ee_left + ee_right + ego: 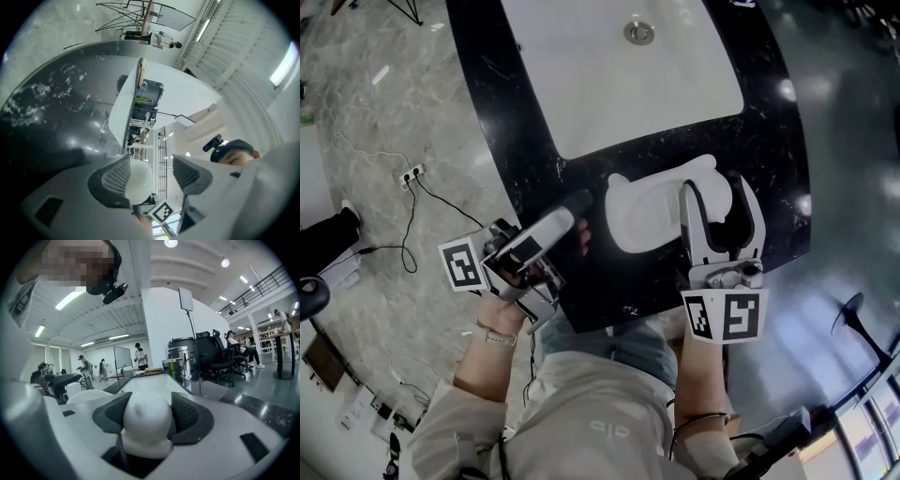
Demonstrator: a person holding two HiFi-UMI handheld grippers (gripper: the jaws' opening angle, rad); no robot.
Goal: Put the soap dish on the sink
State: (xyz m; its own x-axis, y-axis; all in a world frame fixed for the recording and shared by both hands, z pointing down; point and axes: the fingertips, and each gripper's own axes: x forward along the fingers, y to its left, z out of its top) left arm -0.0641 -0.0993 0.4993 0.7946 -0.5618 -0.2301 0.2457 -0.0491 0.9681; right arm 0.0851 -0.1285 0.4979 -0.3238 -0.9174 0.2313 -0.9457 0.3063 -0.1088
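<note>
**Right claw has the dish by 1 end, just below the basin**

Your right claw [716, 189] is pinched on the soap dish [649, 214]. In the right gripper view its 2 pads press on either side of a rounded white end of the dish. Your left claw [578, 201] is spread with nothing clamped. In the left gripper view a white curve of the dish shows against 1 pad, and I can't tell whether it touches.

The dish sits in the middle of the head view, over the black surface [773, 122], just below the front edge of the white basin [609, 84]. The frames don't settle whether it rests on the surface or hangs just above it. Its long axis runs left to right across the frame, with the right end slightly higher. You hold that right end. The left end points toward the left claw, which is just beside it at lower left.

So the right hand is doing the work, and I judge the task near its end, since the dish is already by the basin's edge. What's left is likely to set it flat and let go. Because you grip 1 end only, the free left end may sag or swing as you lower it, so keep it level and clear of the basin edge.
</note>
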